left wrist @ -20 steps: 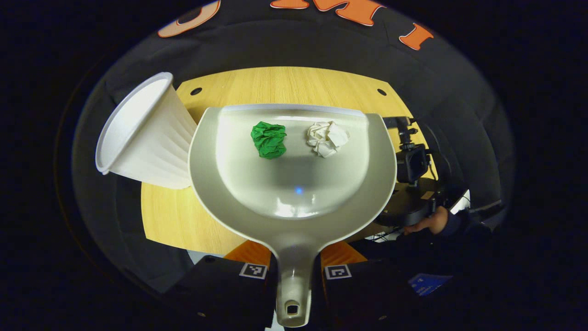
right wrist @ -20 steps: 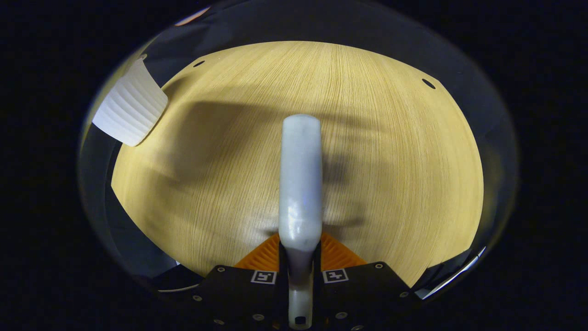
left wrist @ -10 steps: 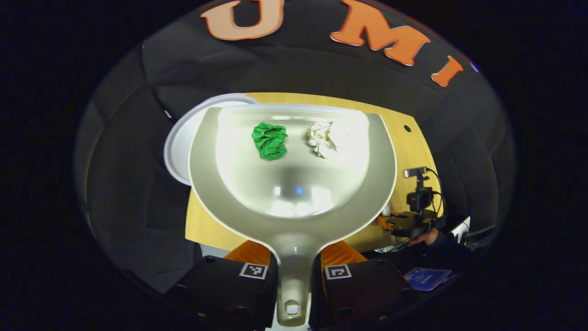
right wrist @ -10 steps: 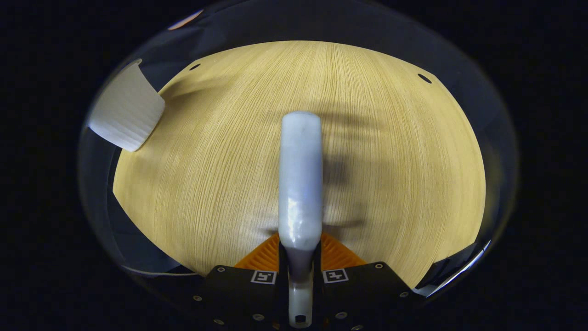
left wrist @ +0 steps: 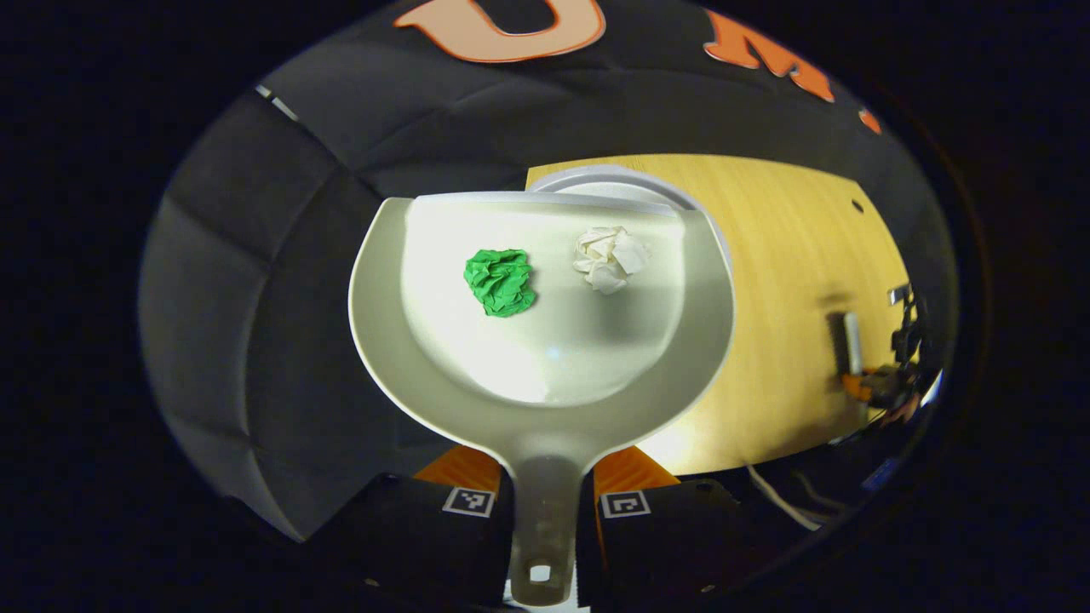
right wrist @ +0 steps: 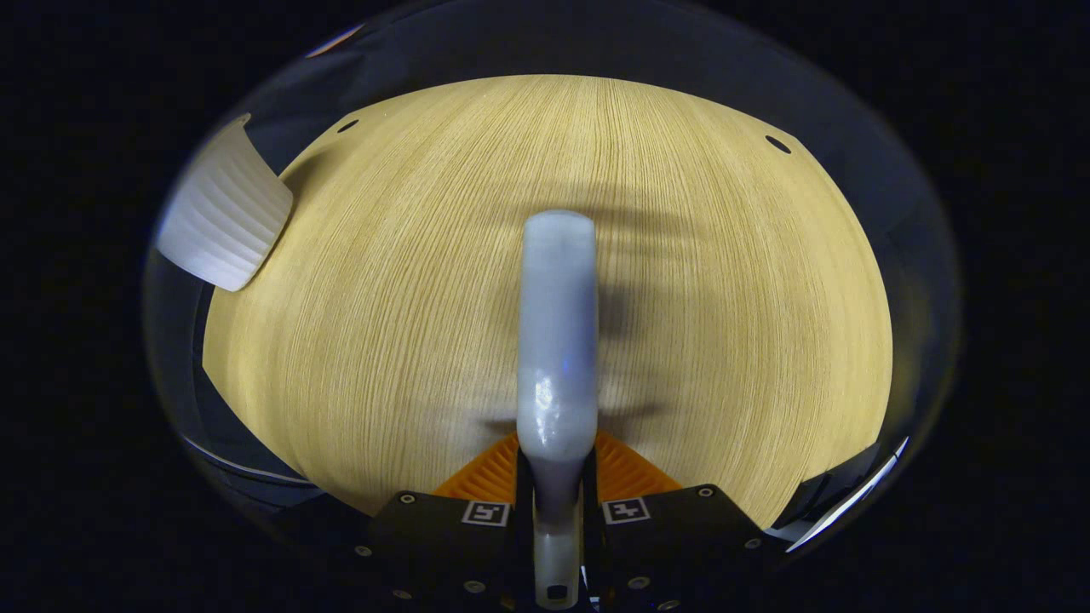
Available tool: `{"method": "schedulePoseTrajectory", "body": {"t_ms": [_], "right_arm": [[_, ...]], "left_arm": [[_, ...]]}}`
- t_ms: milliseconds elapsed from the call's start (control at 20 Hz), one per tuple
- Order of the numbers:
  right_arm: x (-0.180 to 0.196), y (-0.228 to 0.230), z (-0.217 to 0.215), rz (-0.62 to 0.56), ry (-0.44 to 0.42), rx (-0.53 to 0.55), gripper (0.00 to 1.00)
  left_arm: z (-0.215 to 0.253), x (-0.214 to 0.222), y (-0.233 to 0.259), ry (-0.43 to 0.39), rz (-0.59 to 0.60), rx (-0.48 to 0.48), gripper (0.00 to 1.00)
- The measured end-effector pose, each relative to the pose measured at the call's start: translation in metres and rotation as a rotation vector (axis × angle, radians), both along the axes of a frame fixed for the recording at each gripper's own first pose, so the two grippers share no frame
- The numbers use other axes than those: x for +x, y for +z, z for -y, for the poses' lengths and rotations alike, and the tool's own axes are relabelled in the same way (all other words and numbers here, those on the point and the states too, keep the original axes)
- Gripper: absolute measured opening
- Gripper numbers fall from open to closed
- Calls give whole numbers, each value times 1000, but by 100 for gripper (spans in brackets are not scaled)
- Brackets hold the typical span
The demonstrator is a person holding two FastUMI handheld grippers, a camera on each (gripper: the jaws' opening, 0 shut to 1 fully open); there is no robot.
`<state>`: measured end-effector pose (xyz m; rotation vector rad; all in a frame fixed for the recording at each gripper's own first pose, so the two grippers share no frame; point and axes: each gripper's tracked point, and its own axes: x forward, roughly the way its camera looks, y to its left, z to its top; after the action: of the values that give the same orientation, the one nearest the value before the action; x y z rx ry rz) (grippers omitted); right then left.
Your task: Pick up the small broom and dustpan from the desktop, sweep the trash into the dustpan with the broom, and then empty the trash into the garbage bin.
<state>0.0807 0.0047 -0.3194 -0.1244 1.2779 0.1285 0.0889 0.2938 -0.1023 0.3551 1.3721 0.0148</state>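
Left gripper view: jaws pinch the dustpan (left wrist: pixel 545 375) handle; right jaws pinch the broom (right wrist: pixel 558 340).

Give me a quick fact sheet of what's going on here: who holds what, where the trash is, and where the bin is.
left gripper: shut on the dustpan handle
right gripper: shut on the broom handle
trash: green wad and white wad, both lying in the dustpan
bin: white, its rim peeks out just beyond the dustpan's front edge
table: bare wood under the broom
stage: trash swept up, not yet tipped into the bin
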Motion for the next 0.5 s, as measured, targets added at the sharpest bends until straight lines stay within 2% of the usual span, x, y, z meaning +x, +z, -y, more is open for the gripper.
{"method": "schedulePoseTrajectory", "body": {"t_ms": [100,250,300,350,450,500], "right_arm": [[1,0,-1,-2,-18,3,27],[2,1,0,-10,-30,10,28],[3,1,1,-11,-34,12,20],[3,1,0,-12,-37,15,29],[3,1,0,-15,-39,18,29],[4,2,0,-16,-39,19,29]], "left_arm": [[-12,8,10,-87,-30,77,31],[-32,28,35,-284,-62,233,31],[-38,33,41,-346,-63,289,31],[-49,41,45,-415,-60,364,31],[-64,64,67,-559,-40,559,31],[-69,73,71,-597,-34,621,30]]}}
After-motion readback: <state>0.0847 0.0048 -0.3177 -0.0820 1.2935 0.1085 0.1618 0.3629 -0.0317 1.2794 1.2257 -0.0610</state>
